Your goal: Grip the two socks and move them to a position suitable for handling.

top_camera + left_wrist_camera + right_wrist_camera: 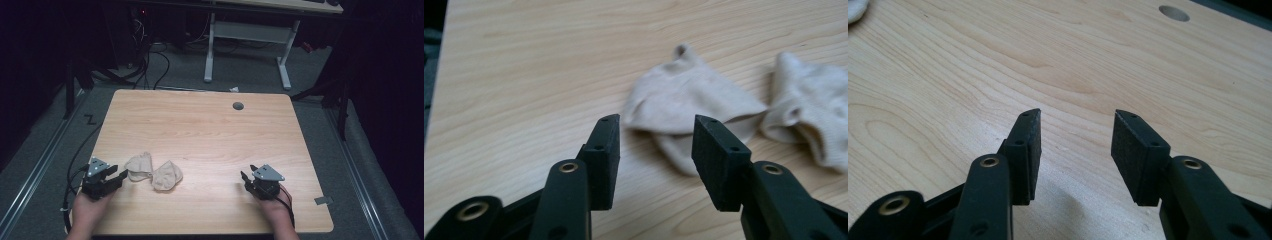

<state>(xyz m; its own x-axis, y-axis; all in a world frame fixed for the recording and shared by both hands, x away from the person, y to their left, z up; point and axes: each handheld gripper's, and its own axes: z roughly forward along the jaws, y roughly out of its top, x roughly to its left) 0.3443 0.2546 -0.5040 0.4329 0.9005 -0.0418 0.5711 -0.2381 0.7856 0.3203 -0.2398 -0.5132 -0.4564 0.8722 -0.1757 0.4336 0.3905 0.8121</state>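
Observation:
Two beige socks lie crumpled side by side on the wooden table (200,125), near its front left. The left sock (138,165) (689,102) sits just ahead of my left gripper (120,176) (656,125), which is open and holds nothing; the sock's edge lies beyond the gap between the jaws. The right sock (167,175) (811,107) touches the first one. My right gripper (246,175) (1075,117) rests near the front right of the table, open, with bare wood between its jaws.
A round cable hole (238,105) (1174,13) is set in the table's far right part. Behind the table stand a white desk frame (247,37) and cables on the grey floor. A patch of white cloth (855,10) peeks in at the top left of the right gripper view.

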